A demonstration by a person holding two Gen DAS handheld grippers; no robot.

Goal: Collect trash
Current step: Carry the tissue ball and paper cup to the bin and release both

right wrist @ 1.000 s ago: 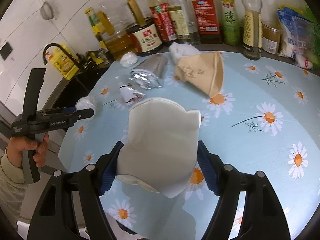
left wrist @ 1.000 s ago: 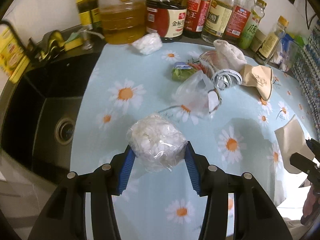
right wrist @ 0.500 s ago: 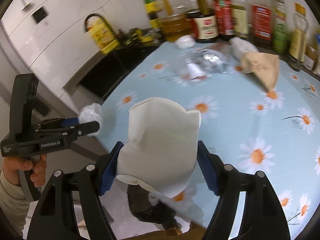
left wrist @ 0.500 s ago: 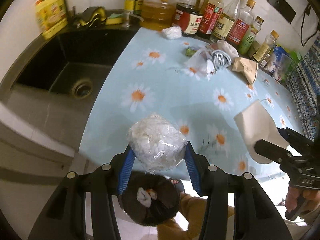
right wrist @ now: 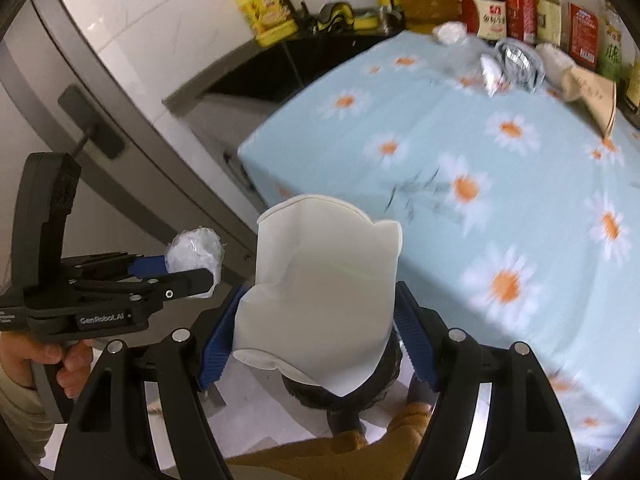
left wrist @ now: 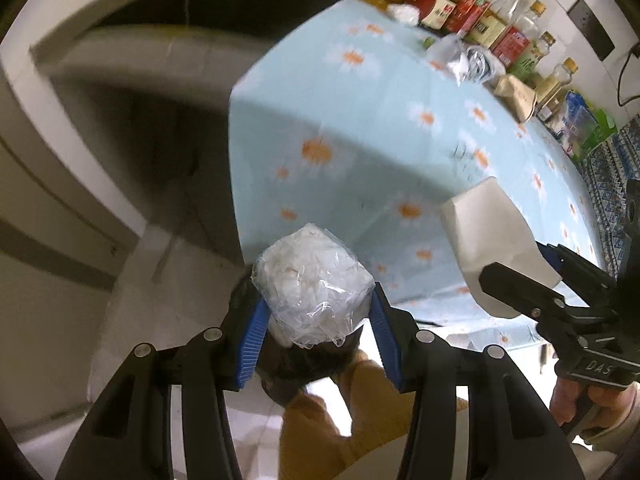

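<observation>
landmark: the bench (left wrist: 400, 120) with the daisy cloth; everything below is placed against its near edge.
left fingers: your left gripper (left wrist: 316, 320) is clamped on the plastic-wrapped wad (left wrist: 314, 284), held out past the bench's near edge, over the floor.
right fingers: your right gripper (right wrist: 316, 344) is clamped on the crushed paper cup (right wrist: 324, 288), also just off that near edge.
key relation: both pieces are off the bench side by side, the wad on the sink side of the cup; no bin shows, so you can't tell which hand is nearer the drop.
look of the trash: wad is white, crinkled, shiny film; cup is white, flattened, rim pointing away from the fingers.
left behind: more trash (right wrist: 516, 60) sits at the bench's far edge by the bottles (right wrist: 520, 4).
</observation>
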